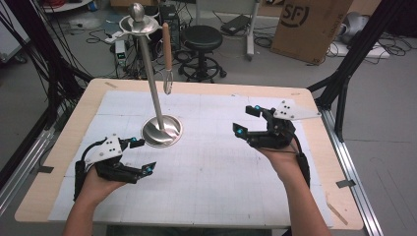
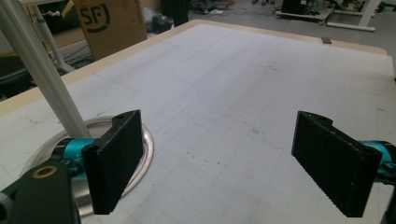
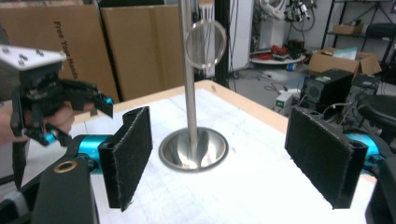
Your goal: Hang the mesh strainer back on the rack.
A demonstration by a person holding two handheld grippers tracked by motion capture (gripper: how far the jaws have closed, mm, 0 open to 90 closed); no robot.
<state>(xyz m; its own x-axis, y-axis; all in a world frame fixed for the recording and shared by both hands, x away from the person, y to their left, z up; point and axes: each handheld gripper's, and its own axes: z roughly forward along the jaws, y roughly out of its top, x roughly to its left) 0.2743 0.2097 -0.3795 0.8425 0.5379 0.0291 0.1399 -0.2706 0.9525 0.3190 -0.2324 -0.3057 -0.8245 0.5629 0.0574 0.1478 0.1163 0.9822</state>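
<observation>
Both grippers empty: left gripper [image 1: 138,156] jaws wide, low over the table [image 1: 206,191] just beside the stand's base; right gripper [image 1: 246,120] jaws wide too, nothing between them, aimed at the metal stand [image 1: 156,93] from well apart. Whisk [image 1: 167,59] hangs off the stand's top disc, clear of the mat. No containers in view.

The stand [image 3: 188,74] is being cropped above the whisk [image 3: 204,43], whose handle is also running off-frame.
</observation>
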